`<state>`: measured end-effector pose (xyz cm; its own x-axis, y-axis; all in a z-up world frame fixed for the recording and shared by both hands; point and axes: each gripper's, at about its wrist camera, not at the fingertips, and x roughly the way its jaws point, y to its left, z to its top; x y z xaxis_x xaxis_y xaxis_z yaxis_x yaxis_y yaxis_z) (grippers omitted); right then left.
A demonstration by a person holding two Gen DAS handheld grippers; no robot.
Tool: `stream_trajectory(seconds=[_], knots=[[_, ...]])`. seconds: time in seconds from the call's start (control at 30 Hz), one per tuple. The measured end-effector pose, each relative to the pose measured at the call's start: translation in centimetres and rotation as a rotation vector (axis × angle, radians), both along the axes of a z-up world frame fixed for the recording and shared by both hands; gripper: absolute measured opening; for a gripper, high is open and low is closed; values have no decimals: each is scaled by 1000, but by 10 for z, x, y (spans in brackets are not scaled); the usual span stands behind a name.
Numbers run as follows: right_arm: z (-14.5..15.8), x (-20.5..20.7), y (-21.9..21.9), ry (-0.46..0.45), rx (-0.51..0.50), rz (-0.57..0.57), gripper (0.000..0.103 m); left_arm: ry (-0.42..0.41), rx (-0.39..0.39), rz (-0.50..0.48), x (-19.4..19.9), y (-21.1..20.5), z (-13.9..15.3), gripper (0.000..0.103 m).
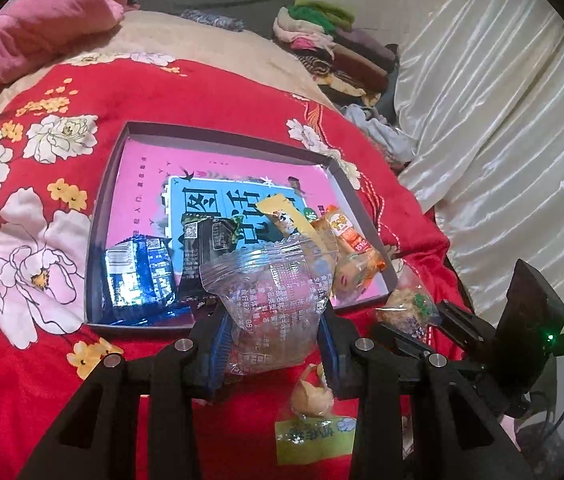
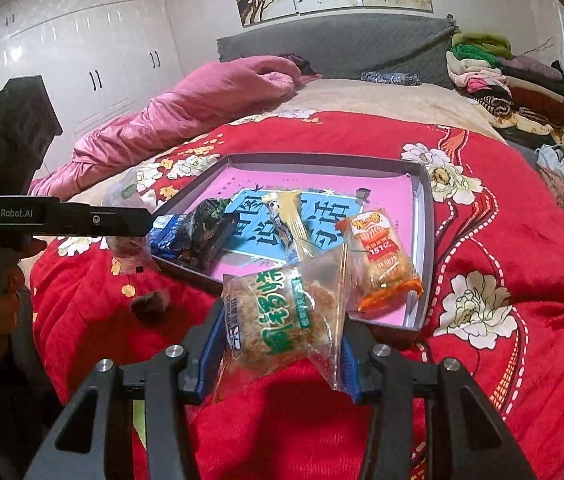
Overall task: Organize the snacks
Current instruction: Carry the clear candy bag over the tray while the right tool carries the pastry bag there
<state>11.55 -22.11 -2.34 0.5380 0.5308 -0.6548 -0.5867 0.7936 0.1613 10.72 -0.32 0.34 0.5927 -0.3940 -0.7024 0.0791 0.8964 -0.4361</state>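
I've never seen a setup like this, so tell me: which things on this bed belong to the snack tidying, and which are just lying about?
Part of the job:
- shallow box on the red blanket, holding several snack packs
- clear packet in the left gripper
- green-lettered cake packet in the right gripper
- loose snack on the blanket

Just lying about:
- pink quilt
- folded clothes
- curtain
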Motion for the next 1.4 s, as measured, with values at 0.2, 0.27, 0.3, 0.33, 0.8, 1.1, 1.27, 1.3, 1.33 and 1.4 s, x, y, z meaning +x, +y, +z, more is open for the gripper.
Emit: stream_trajectory(seconds=[0.2,0.27,0.3,0.33,0.8,1.1,1.27,1.3,1.33,1.4], knots=[[2,4,2,-6,16,3,49,-6,3,-9,3,-5,0,39],[2,5,2,-9,19,2,49,-7,2,-13,3,-7,-1,39],[3,5,2,-11,20,2,49,-8,4,-16,3,-9,-1,39],[4,5,2,-15,25,0,49,-9,5,-15,4,-9,-1,39],[9,10,-3,-30,37,-27,49,-17,11,-14,9,-13,1,39],[17,11,-6,-63,67,-45,49,-27,10,-12,12,-15,4,39],[20,13,-9,-73,80,-55,49,-35,11,-17,15,-19,6,39],[21,14,-10,-73,86,-56,49,-36,11,-18,16,-20,6,39],[21,15,-10,-75,87,-59,49,-37,11,-20,17,-20,6,39],[21,17,-10,-76,89,-63,49,-38,10,-22,18,-22,6,39]])
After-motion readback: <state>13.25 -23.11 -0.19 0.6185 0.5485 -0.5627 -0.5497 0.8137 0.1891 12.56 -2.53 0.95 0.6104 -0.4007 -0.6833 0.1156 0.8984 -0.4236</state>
